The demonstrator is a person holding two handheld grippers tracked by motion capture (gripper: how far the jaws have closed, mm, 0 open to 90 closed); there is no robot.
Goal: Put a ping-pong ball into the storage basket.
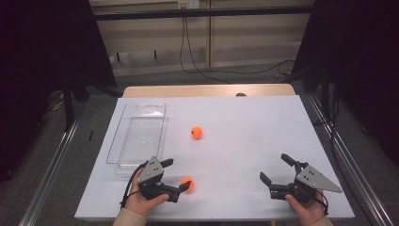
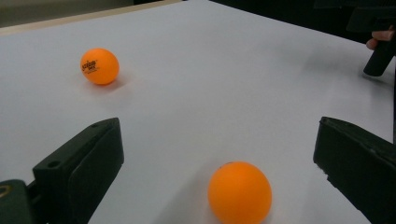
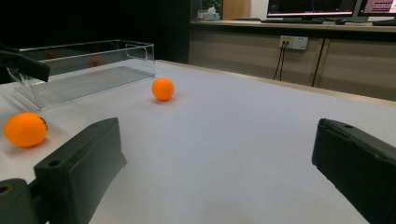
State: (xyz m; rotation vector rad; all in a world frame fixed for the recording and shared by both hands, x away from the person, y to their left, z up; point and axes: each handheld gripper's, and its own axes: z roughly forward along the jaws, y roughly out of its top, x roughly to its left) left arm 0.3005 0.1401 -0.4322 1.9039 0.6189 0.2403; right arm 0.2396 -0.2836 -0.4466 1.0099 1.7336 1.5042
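Nearest, the left gripper held released fingers around the near ball on the surface; uneven closing risked squirting it away. Right gripper stood spread, empty. Beyond lay the far ball and tray.

Two orange balls, near and far, beside an empty clear bin.

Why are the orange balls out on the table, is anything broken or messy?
Nothing looks broken or spilled. Two orange balls sit loose on the white table beside the clear bin, which stands upright with no balls inside.
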